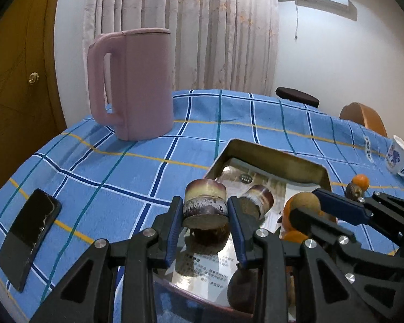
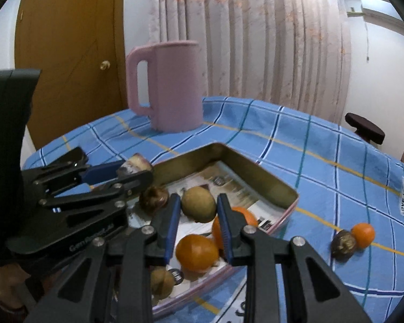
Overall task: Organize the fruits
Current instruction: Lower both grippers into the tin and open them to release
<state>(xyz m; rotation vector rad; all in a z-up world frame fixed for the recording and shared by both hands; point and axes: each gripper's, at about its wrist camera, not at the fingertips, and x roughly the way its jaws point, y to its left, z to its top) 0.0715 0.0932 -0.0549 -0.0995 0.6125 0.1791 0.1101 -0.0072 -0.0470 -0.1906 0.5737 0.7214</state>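
My left gripper (image 1: 205, 211) is shut on a purple-and-cream sugarcane piece (image 1: 205, 206) and holds it just above the metal tray (image 1: 272, 156). A second sugarcane piece (image 1: 258, 199) lies in the tray beside it. My right gripper (image 2: 198, 210) is shut on a brown-green round fruit (image 2: 199, 206) over the tray (image 2: 258, 172). Oranges (image 2: 197, 252) and a walnut-like fruit (image 2: 161, 282) lie in the tray. One orange (image 2: 363, 234) and a dark brown fruit (image 2: 343, 245) lie on the cloth to the right of the tray.
A pink jug (image 1: 137, 86) stands at the back left of the blue checked tablecloth (image 1: 107, 167). A black phone (image 1: 29, 237) lies near the left edge. A white paper cup (image 1: 397, 158) lies at the far right. A dark stool (image 2: 365, 127) stands beyond the table.
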